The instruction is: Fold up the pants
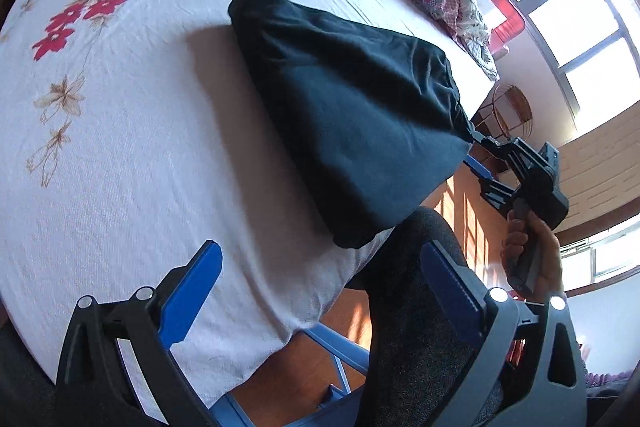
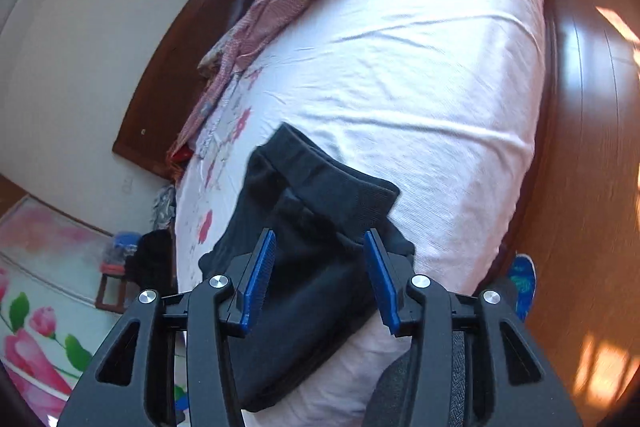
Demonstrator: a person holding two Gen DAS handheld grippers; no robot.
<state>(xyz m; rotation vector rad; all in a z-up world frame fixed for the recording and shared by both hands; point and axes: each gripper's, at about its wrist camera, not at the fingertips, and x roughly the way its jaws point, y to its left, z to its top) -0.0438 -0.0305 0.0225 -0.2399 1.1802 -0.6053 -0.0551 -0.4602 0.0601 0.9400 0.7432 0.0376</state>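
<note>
Your left hand-held gripper (image 1: 320, 291) gapes wide, empty; your right hand-held gripper (image 2: 320, 275) stands apart over one folded black pants (image 1: 344, 115) on the bed (image 1: 120, 147).

Matt dark fleece pants (image 1: 344, 115) on a bed's (image 1: 120, 147) woven cotton sheet; glossy wood floor (image 2: 592, 147) at three o'clock; ridged blue plastic pads (image 2: 260, 279).

Left gripper (image 1: 320, 291) gapes wide; right gripper (image 2: 320, 275) (held in a hand (image 1: 532, 251)) stands half apart, pads pressing nothing
</note>
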